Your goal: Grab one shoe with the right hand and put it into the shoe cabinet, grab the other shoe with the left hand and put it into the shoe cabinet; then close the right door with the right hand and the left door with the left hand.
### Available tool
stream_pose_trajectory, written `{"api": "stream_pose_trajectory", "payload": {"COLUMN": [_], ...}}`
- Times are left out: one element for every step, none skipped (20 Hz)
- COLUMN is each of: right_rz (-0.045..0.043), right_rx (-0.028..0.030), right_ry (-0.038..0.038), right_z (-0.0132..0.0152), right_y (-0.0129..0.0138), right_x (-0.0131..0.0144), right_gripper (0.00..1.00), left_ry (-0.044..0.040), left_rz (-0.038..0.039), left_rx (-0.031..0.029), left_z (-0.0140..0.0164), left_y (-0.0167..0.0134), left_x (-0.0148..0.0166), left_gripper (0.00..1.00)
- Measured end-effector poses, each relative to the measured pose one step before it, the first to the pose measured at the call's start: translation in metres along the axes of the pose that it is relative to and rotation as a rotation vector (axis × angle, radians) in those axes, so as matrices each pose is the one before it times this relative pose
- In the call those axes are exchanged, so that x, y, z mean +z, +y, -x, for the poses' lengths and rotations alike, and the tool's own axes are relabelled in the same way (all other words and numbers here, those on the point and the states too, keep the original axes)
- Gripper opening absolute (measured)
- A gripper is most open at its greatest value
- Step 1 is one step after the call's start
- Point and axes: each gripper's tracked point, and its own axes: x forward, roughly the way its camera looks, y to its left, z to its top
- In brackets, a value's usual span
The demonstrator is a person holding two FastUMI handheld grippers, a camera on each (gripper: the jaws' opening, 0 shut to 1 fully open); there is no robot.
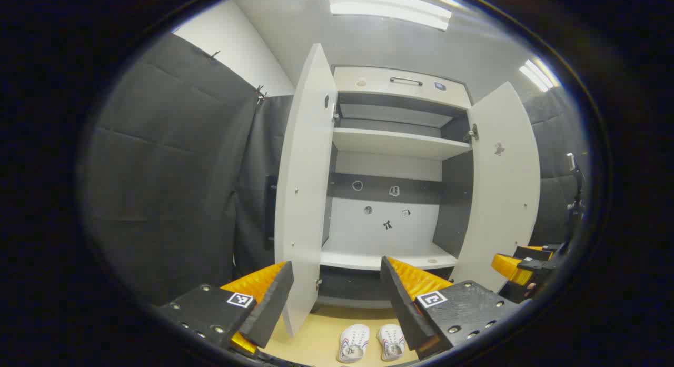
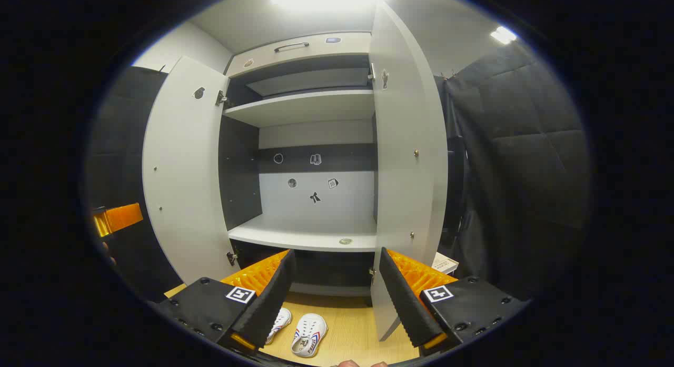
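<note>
Nearest in the left gripper view, the left gripper (image 1: 337, 298) is held with its jaws spread wide and nothing between them. In the right gripper view, the right gripper (image 2: 336, 296) is likewise released and empty.

Just beyond and below the fingers, two white shoes sit side by side on the pale wooden floor (image 2: 353, 330) in front of the cabinet. In the left gripper view they are the left shoe (image 1: 354, 343) and the right shoe (image 1: 392, 341), toes pointing toward the cabinet. Neither has been picked up yet, so the task looks to be at its very start.

Farther back stands the shoe cabinet (image 1: 392, 198) with the left door (image 1: 305, 188) and the right door (image 1: 503, 188) swung open. The lower shelf (image 2: 310, 235) is bare apart from a small round mark near its front edge.

The risks, as a judgement: the shoes lie close together, so a wide-open claw coming down on one could nudge or catch the other. The open doors flank the approach, and a gripper carrying a shoe could clip a door edge on the way in.
</note>
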Motion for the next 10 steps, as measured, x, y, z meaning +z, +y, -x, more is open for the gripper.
{"api": "stream_pose_trajectory", "payload": {"right_rz": [0.00179,0.00046,0.00402,0.00574,0.00624,0.00286,-0.00043,-0.00786,-0.01092,-0.00618], "right_rx": [0.01062,0.0149,0.01574,0.01505,0.01481,0.01478,0.01491,0.01205,0.00933,0.00921], "right_ry": [0.0016,0.00689,0.00398,0.00689,0.00422,0.00729,0.00891,0.00365,0.00458,0.00985], "right_z": [-0.00039,-0.00028,-0.00031,0.00077,-0.00121,-0.00045,-0.00061,-0.00044,-0.00037,-0.00058], "right_y": [0.00134,0.00185,0.00112,0.00069,0.00139,0.00073,0.00079,0.00097,0.00149,0.00171], "right_x": [-0.0006,-0.00145,-0.00221,-0.00181,-0.0025,-0.0032,-0.00272,-0.00274,-0.002,-0.00455], "right_gripper": [0.96,0.99,1.0,1.0,1.0,1.0,1.0,1.0,1.0,1.0], "left_ry": [0.0019,-0.00114,0.00044,0.0003,0.00575,0.00814,0.00499,0.00173,0.00673,0.0068], "left_rz": [-0.0034,0.0003,0.00159,0.0001,-0.00085,-0.00411,-0.00525,-0.00426,-0.002,-0.00139], "left_rx": [0.00253,-0.00099,0.00021,0.00319,0.00428,0.00631,0.00859,0.00565,0.00309,-0.0041], "left_z": [-0.00082,-0.00113,-0.00046,-0.00113,0.00143,0.00021,0.00139,0.00145,0.00195,0.00166], "left_y": [-0.00155,-0.00233,-0.00288,-0.00214,-0.00275,-0.00241,-0.00083,-0.002,-0.00335,-0.00381], "left_x": [-0.00021,0.00154,-0.00083,-0.00033,-0.00476,-0.00281,-0.00196,-0.00088,-0.00347,-0.00319], "left_gripper": [0.95,0.94,0.94,0.94,0.94,0.95,0.94,0.94,0.94,0.95]}}
